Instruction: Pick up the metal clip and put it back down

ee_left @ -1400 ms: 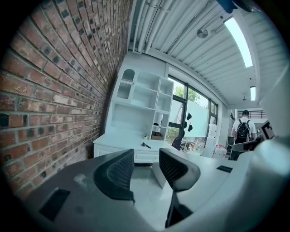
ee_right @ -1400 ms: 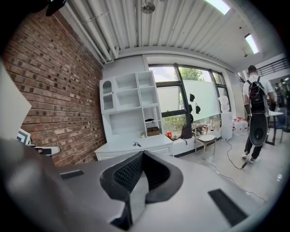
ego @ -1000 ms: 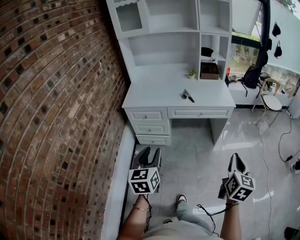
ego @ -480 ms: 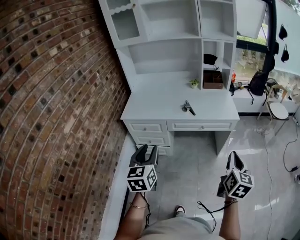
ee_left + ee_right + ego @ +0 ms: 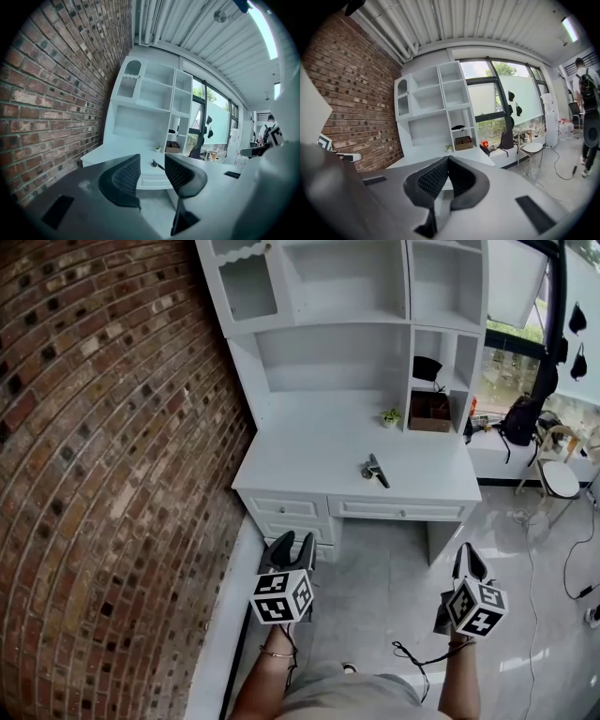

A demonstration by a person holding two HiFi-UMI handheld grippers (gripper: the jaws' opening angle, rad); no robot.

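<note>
The metal clip, a small dark and silvery piece, lies on the white desk, right of centre near its front edge. Both grippers hang over the floor well short of the desk, each pointing towards it. My left gripper is open with nothing between its jaws. In the left gripper view the clip shows far off through the gap of that gripper. My right gripper has its jaws pressed together and empty, as the right gripper view shows. There the jaws hide the clip.
A brick wall runs along the left, close to my left gripper. The desk carries a white hutch of shelves, a small potted plant and a brown box. A chair and floor cables lie to the right.
The desk has drawn nearer and sits lower in the head view, as I have walked towards it. Both grippers keep the same pose and jaw state.
</note>
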